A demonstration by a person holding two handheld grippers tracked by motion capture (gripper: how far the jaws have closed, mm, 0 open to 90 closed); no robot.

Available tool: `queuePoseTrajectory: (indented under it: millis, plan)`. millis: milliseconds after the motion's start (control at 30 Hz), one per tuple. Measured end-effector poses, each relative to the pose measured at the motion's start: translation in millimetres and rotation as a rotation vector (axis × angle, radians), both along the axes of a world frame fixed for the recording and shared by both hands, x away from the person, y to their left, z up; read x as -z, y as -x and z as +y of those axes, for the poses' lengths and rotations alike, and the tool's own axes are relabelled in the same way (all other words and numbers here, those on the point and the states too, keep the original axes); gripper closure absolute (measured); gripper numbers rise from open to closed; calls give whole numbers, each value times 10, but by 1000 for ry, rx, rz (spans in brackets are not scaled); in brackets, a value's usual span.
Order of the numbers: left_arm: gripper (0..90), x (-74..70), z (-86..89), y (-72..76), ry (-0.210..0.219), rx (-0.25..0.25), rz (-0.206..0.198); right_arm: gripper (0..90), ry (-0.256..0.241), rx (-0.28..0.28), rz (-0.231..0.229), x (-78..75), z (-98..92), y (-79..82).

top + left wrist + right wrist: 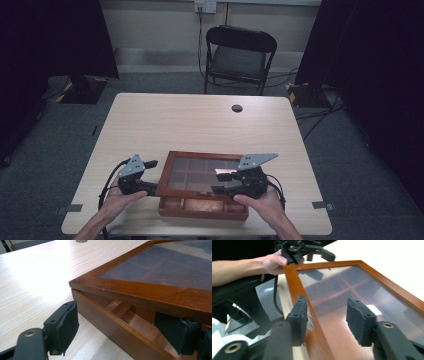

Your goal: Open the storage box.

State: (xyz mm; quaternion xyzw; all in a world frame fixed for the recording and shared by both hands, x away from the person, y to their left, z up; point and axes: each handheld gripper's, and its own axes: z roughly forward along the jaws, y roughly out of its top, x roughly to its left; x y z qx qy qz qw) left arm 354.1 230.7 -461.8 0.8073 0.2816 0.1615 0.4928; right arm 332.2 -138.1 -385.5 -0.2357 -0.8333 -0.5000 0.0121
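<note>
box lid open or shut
Partly open: the glass-paned lid is lifted off the wooden box at its near edge, and the gap shows the dividers inside.

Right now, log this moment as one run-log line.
scene: wooden box on table | lid: glass-paned, front edge raised | left gripper: open, astride box corner | right gripper: open, astride lid frame

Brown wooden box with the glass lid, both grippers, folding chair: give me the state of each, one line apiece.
Brown wooden box: partly open, compartments showing at the front.
Glass-paned wooden lid: front edge raised, tilted.
Left gripper: open, jaws astride the lid's corner.
Right gripper: open, jaws astride the lid's frame.
Black folding chair: unfolded, unoccupied.
</note>
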Motion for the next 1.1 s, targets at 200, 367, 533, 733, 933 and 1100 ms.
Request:
queuePoseTrajectory:
  millis: [200, 367, 533, 733, 933, 1100]
  plan:
    - [199, -25, -29, 10, 14, 7, -6, 379, -39, 61, 25, 102, -263, 33]
    - [202, -53, -81, 13, 29, 16, -24, 279, -41, 76, 28, 105, -338, 82]
    - [201, -93, -83, -5, 55, 4, -18, 219, -35, 83, 6, 105, -353, 99]
    - [204, -161, -111, -9, 77, -11, -19, 170, 1, 76, -27, 95, -313, 91]
    - [208, -206, -134, -19, 83, -15, -18, 169, -3, 84, -51, 78, -338, 68]
    - [201, -214, -134, -29, 84, -15, -12, 165, 17, 87, -64, 69, -353, 48]
